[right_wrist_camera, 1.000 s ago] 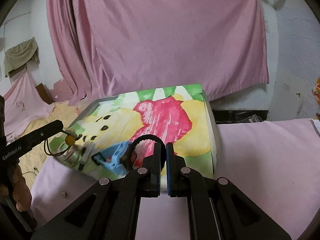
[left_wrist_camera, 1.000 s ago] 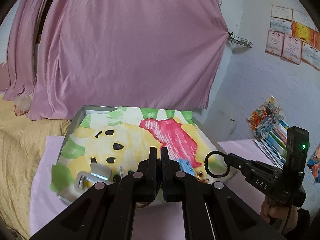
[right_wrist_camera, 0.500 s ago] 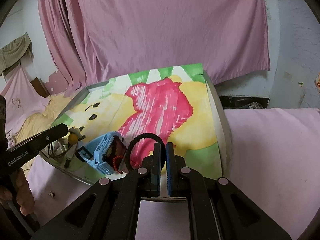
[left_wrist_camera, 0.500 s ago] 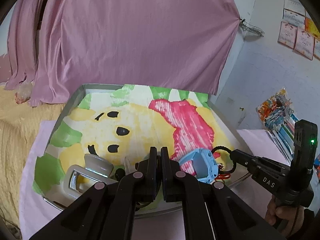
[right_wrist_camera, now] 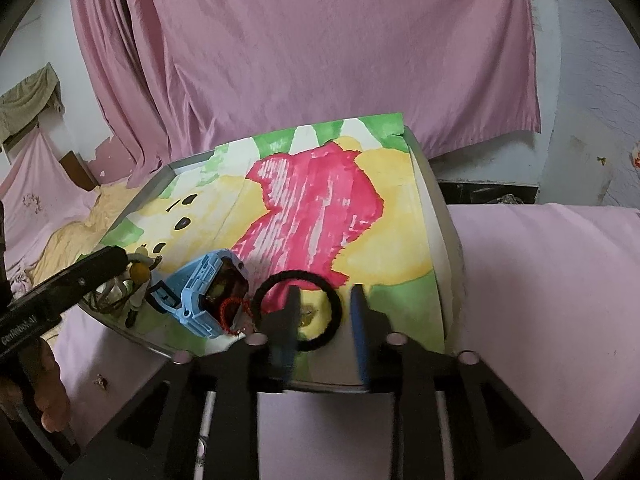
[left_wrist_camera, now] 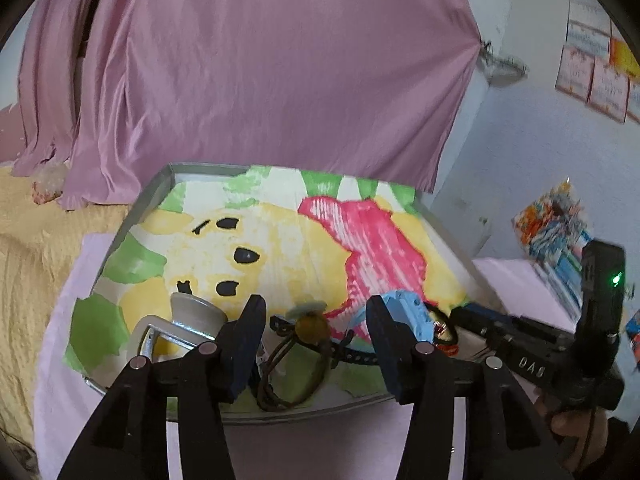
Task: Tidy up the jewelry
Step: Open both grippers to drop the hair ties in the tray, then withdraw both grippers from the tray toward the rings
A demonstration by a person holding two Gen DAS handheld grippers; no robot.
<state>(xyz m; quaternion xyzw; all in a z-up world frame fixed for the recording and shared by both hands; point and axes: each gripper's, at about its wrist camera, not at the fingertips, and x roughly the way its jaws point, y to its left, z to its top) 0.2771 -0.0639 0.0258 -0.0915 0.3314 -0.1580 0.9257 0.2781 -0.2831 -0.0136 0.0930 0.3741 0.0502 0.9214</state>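
Both jaws stood wide, empty: right gripper (right_wrist_camera: 323, 320) straddled a black elastic hair band (right_wrist_camera: 298, 310) at the metal tray (left_wrist_camera: 152, 196) near edge; left gripper (left_wrist_camera: 316, 344) over a brown cord bracelet (left_wrist_camera: 296, 376). Release step, judged; next, a fresh pick, blue watch (right_wrist_camera: 208, 294) beyond.

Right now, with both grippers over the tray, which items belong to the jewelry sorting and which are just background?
Part of the job:
black hair tie
blue watch
red cord
brown cord with yellow bead
tray
left hand-held gripper and right hand-held gripper, both open

Just lying about:
pink curtain
wall papers
stacked books
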